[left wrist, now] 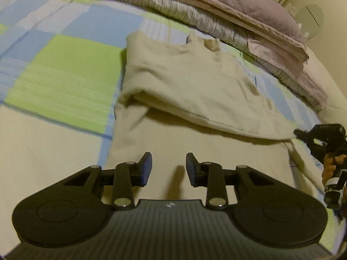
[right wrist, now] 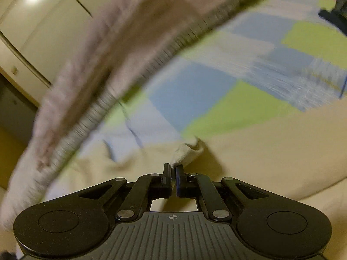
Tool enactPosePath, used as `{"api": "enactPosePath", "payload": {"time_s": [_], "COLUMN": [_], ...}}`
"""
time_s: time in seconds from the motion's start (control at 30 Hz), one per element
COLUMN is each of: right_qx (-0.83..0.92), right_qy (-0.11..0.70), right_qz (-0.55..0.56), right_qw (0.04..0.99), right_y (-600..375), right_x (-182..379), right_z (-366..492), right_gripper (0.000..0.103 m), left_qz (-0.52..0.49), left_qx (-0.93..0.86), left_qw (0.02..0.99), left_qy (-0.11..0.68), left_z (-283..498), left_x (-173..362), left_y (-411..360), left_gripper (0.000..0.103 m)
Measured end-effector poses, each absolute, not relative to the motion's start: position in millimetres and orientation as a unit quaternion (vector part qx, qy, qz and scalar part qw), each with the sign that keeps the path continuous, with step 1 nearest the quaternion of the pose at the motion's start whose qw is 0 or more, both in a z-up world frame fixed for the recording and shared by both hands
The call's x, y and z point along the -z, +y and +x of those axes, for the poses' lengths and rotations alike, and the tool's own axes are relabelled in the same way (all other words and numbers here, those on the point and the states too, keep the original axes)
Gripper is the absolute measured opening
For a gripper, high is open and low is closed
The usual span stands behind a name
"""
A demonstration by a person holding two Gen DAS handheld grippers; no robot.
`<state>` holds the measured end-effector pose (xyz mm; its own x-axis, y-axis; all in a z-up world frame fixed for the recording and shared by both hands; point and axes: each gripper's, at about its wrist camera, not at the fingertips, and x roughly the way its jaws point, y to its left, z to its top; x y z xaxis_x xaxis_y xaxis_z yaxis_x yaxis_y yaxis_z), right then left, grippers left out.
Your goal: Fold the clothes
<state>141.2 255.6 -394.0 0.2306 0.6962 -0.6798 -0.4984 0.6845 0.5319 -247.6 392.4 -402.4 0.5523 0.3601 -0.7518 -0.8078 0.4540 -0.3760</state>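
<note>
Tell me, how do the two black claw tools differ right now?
The left gripper has its jaws spread wide and holds nothing; the right gripper is pinched shut on a corner of the cream garment. The left hovers above the flat lower part of the cloth, while the right lifts the folded-over flap's edge. Both are the same black two-finger design.

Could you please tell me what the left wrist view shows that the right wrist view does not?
Only the left wrist view shows the open left gripper above the cream garment, its folded upper layer, and a hand holding the other gripper. Only the right wrist view shows the right gripper shut on a corner of that garment, seen close. Both show the checked bedspread and the stacked bedding.
</note>
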Motion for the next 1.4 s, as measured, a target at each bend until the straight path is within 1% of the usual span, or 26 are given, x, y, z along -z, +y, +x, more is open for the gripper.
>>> {"api": "enactPosePath", "payload": {"time_s": [0.17,0.3,0.33,0.37,0.43,0.5,0.53,0.57,0.6,0.63,0.7,0.77,0.83,0.87,0.9,0.97,1.03,1.07,1.1,1.13,1.17,1.23,1.27,1.3,1.33,1.4], "right_qx": [-0.379,-0.367,-0.359,-0.361,-0.366,-0.396,-0.405,-0.402,-0.391,-0.373,-0.366,-0.367,-0.365,-0.365,-0.365,-0.364,-0.368,-0.371,-0.373,-0.376,-0.378,-0.382,-0.395,-0.399,-0.401,-0.398], "right_qy": [0.505,0.531,0.542,0.543,0.544,0.501,0.484,0.478,0.49,0.511,0.515,0.514,0.519,0.521,0.523,0.528,0.519,0.514,0.509,0.504,0.499,0.49,0.471,0.464,0.458,0.469], "right_qz": [0.117,0.128,0.132,0.138,0.151,0.149,0.146,0.135,0.119,0.106,0.104,0.107,0.108,0.11,0.111,0.115,0.109,0.105,0.102,0.099,0.095,0.089,0.074,0.058,0.043,0.026], "right_qw": [0.766,0.753,0.748,0.745,0.74,0.755,0.762,0.769,0.77,0.767,0.768,0.768,0.765,0.764,0.762,0.759,0.764,0.766,0.769,0.771,0.774,0.779,0.785,0.789,0.792,0.788], "right_y": [243.9,244.7,245.9,245.9,245.5,239.5,237.6,236.7,237.9,239.3,239.3,238.7,237.5,237.3,237.1,236.7,238.5,239.5,240.4,241.3,242.3,244.2,244.5,244.7,244.8,244.7], "right_x": [402.0,405.8,408.8,409.4,410.2,399.7,396.6,397.5,404.5,414.4,420.3,419.1,417.4,416.5,415.7,414.0,412.9,412.4,411.9,411.4,410.8,409.8,405.1,404.2,403.8,411.6], "right_z": [142.3,149.8,152.1,154.1,157.9,152.6,150.1,148.1,148.6,149.8,149.0,148.3,149.0,150.3,151.8,154.7,152.9,151.8,150.8,149.7,148.7,146.6,141.2,137.4,133.8,133.6], "right_gripper": [0.003,0.003,0.003,0.003,0.002,0.002,0.002,0.002,0.002,0.002,0.002,0.002,0.002,0.003,0.003,0.003,0.003,0.003,0.003,0.003,0.002,0.002,0.002,0.002,0.002,0.003], "left_qz": [-0.276,-0.15,-0.115,-0.088,-0.036,0.03,0.044,0.03,0.015,0.017,0.022,-0.044,-0.15,-0.208,-0.253,-0.337,-0.388,-0.408,-0.413,-0.416,-0.418,-0.379,-0.347,-0.314,-0.297,-0.277], "left_qx": [-0.42,-0.41,-0.404,-0.392,-0.378,-0.384,-0.396,-0.392,-0.388,-0.385,-0.377,-0.378,-0.384,-0.39,-0.402,-0.426,-0.427,-0.414,-0.407,-0.399,-0.39,-0.4,-0.404,-0.408,-0.411,-0.42], "left_qw": [0.802,0.808,0.807,0.812,0.829,0.836,0.827,0.814,0.801,0.8,0.798,0.812,0.826,0.827,0.821,0.803,0.787,0.784,0.782,0.782,0.782,0.796,0.804,0.811,0.808,0.804], "left_qy": [0.324,0.396,0.416,0.423,0.41,0.391,0.397,0.427,0.456,0.461,0.47,0.442,0.383,0.348,0.316,0.248,0.218,0.22,0.227,0.237,0.247,0.252,0.265,0.279,0.301,0.316], "left_z": [-240.0,-218.5,-212.2,-209.4,-207.7,-212.2,-215.2,-217.6,-220.0,-220.8,-222.3,-228.9,-242.7,-249.5,-255.8,-264.3,-256.3,-246.3,-236.7,-228.2,-219.7,-212.2,-206.3,-200.3,-195.3,-192.5], "left_x": [388.2,398.6,403.6,406.1,402.3,398.9,404.3,416.8,429.2,430.1,432.0,415.5,395.8,386.0,381.6,375.1,376.8,382.3,387.7,394.7,401.8,402.0,402.9,403.9,410.2,409.2], "left_y": [410.3,425.3,427.5,427.6,420.8,408.3,406.4,409.7,412.9,412.7,412.5,427.0,450.4,463.7,475.8,500.3,524.7,538.5,547.5,554.9,562.3,561.2,558.6,556.1,555.7,554.2], "left_gripper": [0.031,0.031,0.026,0.004,0.003,0.003,0.003,0.004,0.0,0.0,0.0,0.007,0.01,0.015,0.027,0.036,0.042,0.041,0.033,0.021,0.003,0.002,0.002,0.004,0.007,0.02]}}
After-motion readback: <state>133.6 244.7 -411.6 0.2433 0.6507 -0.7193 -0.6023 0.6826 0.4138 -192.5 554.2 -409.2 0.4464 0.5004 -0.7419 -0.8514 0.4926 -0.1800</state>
